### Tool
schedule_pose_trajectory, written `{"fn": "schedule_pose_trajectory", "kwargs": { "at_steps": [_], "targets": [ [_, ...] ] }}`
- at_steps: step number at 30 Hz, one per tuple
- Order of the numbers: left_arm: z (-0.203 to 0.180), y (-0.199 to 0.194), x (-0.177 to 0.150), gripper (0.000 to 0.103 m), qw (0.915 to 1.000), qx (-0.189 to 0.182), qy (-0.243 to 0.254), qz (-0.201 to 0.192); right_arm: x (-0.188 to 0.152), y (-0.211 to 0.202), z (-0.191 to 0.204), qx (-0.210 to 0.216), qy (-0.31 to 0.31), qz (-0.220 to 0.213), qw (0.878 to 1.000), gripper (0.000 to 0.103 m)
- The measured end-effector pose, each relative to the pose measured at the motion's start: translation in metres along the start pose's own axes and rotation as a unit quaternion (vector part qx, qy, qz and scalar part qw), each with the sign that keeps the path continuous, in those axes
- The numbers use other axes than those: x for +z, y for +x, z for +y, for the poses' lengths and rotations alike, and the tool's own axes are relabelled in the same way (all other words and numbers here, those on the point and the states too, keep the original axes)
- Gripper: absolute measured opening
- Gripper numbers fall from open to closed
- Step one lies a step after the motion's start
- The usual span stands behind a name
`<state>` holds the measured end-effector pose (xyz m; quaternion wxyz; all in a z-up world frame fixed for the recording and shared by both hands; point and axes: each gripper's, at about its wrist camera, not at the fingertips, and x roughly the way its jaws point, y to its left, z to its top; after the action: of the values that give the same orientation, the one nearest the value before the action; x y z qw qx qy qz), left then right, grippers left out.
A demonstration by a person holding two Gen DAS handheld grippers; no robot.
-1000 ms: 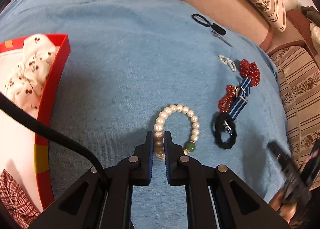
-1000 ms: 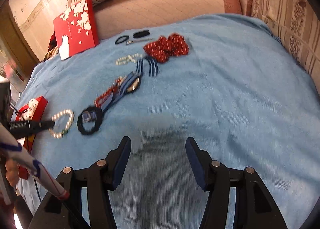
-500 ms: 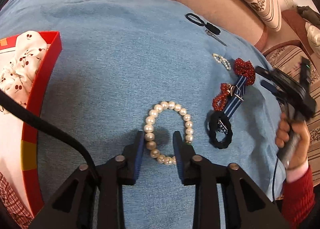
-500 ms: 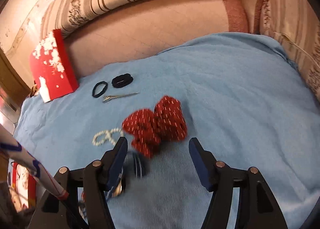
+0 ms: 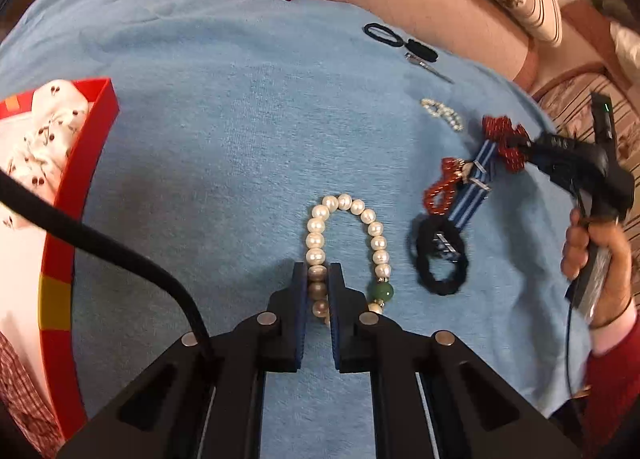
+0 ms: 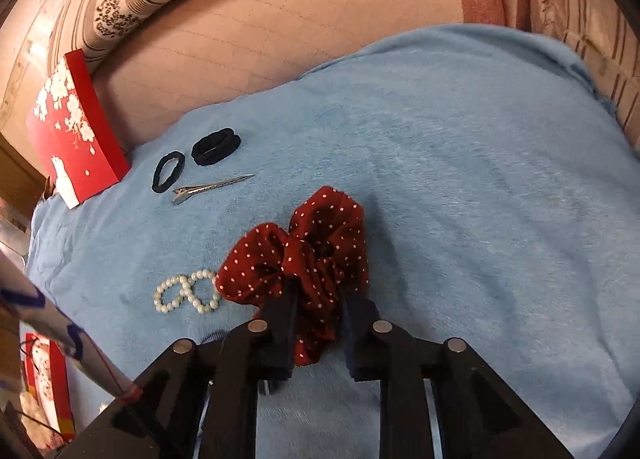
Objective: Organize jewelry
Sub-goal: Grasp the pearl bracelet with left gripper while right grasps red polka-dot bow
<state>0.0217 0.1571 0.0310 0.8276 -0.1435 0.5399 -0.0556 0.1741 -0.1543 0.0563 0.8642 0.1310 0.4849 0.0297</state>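
Pearls of a white bead bracelet with one green bead [image 5: 347,243] sit pinched in the left gripper [image 5: 318,279]. The right gripper [image 6: 318,299], jaws just closing, clamps a dark red white-dotted fabric scrunchie [image 6: 304,247]; a small white pearl loop [image 6: 186,291] lies just left of it.

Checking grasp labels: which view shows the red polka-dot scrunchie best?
Right wrist view: the scrunchie fills the centre, bunched between the right gripper pads. Left wrist view shows it only small at the right, partly hidden by that gripper.

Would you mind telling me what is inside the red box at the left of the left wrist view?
Inside the red box lies a white fabric piece with small dark cherry prints, bunched against the wall. Anything beneath that fabric is covered, and the box's near part runs out of frame.
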Motion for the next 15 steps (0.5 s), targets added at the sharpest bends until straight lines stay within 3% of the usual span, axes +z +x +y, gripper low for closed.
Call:
{"fn": "schedule_pose_trajectory", "kwargs": {
  "at_steps": [8, 15],
  "targets": [
    [-0.011, -0.043, -0.013, 0.009, 0.9994, -0.015, 0.014, -0.029, -0.021, -0.072, -0.014, -0.013, -0.025, -0.044, 0.999, 0.017],
    [-0.02, -0.098, -0.034, 0.009, 0.9971, -0.008, 0.044, -0.062, -0.061, -0.126, -0.01, 0.012, -0.045, -0.055, 0.997, 0.017]
  ]
}}
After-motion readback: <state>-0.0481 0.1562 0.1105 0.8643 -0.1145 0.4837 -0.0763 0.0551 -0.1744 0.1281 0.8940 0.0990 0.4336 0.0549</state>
